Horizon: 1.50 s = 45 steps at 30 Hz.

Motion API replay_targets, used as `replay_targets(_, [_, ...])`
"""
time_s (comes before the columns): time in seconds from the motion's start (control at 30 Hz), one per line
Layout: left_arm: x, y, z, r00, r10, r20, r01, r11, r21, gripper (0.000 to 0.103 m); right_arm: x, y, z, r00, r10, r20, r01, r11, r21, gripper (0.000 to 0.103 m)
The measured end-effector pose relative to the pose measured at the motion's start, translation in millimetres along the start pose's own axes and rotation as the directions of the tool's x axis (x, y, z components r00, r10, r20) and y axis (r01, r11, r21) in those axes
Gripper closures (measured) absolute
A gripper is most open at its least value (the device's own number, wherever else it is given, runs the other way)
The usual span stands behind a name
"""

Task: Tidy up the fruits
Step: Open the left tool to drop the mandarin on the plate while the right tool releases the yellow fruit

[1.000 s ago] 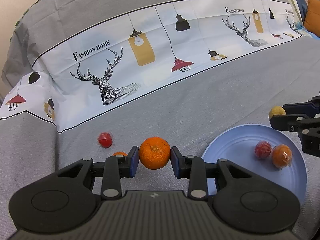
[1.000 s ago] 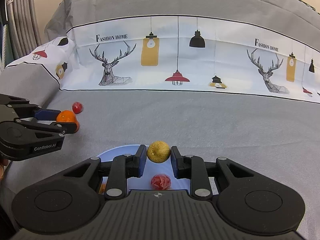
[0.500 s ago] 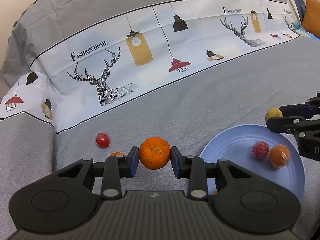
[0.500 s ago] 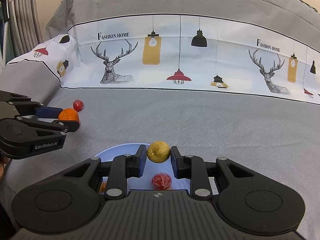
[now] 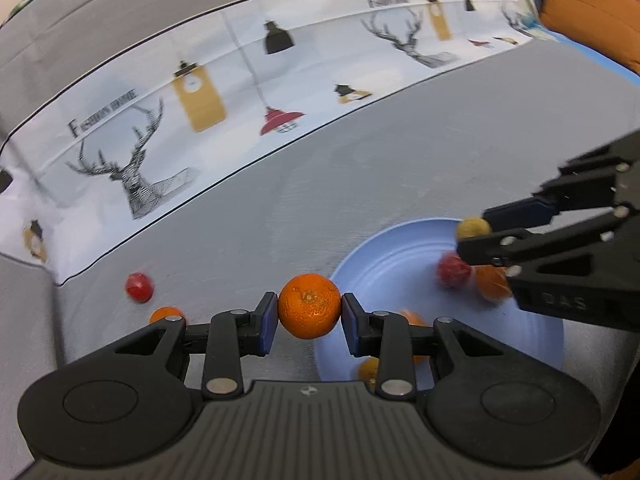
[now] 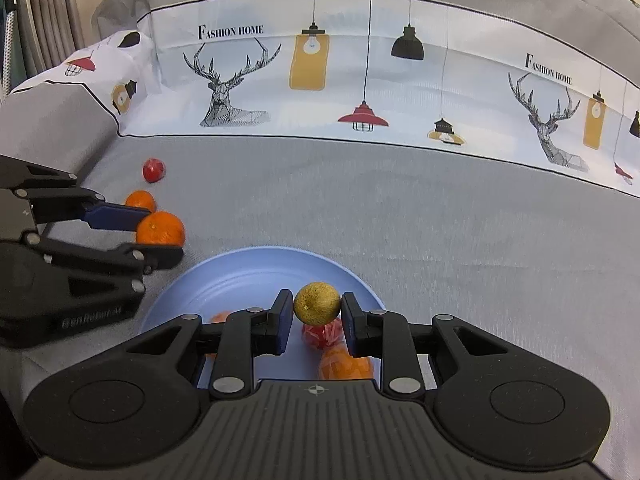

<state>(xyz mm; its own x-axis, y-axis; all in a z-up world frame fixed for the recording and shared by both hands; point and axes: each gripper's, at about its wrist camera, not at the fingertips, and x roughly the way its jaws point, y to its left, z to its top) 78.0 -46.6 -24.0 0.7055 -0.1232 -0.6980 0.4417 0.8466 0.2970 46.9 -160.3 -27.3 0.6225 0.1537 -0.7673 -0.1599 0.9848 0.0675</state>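
On the grey bed, the plate [image 6: 192, 292] holds several fruits already. Left gripper [image 5: 309, 318], clenched on the orange [image 5: 309, 311], sits at the plate's 9 o'clock rim; right gripper [image 6: 317, 314] grasps the yellow fruit [image 6: 317, 303] above the plate. Lower each low over bare blue before releasing, lest it roll.

The grey woven bedsheet [image 6: 400, 208] looks matt and finely textured. The round pale-blue plate [image 6: 240, 276] is smooth with a soft sheen — plastic or enamel, hard to tell. The dimpled orange mandarin [image 5: 309, 306] has pitted, faintly glossy peel; the small yellow-brown fruit [image 6: 317, 303] looks rough and dull. The black tongs' [image 6: 316, 322] housing is matt ribbed plastic.
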Motion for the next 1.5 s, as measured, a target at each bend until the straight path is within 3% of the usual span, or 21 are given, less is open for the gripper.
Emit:
replay_targets(0.3, [-3, -17, 0, 0.995, -0.093, 0.024, 0.091, 0.994, 0.065, 0.065, 3, 0, -1, 1.000, -0.012, -0.020, 0.012, 1.000, -0.006, 0.075])
replay_targets(0.53, [-4, -41, -8, 0.984, -0.180, 0.004, 0.177, 0.969, 0.172, 0.065, 6, -3, -2, 0.999, -0.035, -0.036, 0.035, 0.999, 0.005, 0.075])
replay_targets(0.77, [-3, -35, -8, 0.983, -0.182, 0.010, 0.179, 0.973, 0.145, 0.052, 6, -4, -2, 0.999, -0.038, -0.037, 0.038, 0.999, 0.016, 0.075])
replay_targets(1.03, [-4, -35, -6, 0.984, -0.178, 0.014, 0.174, 0.974, 0.148, 0.049, 6, -4, -2, 0.999, -0.041, -0.029, 0.041, 0.999, 0.022, 0.064])
replay_targets(1.27, [-5, -25, -4, 0.985, -0.169, 0.029, 0.165, 0.982, 0.096, 0.046, 5, -5, -2, 0.999, -0.048, -0.020, 0.049, 0.998, 0.030, 0.063])
replay_targets(1.5, [-2, -15, -2, 0.994, -0.110, 0.028, 0.109, 0.993, 0.054, 0.040, 6, -4, -1, 0.998, -0.056, -0.015, 0.057, 0.998, 0.036, 0.060])
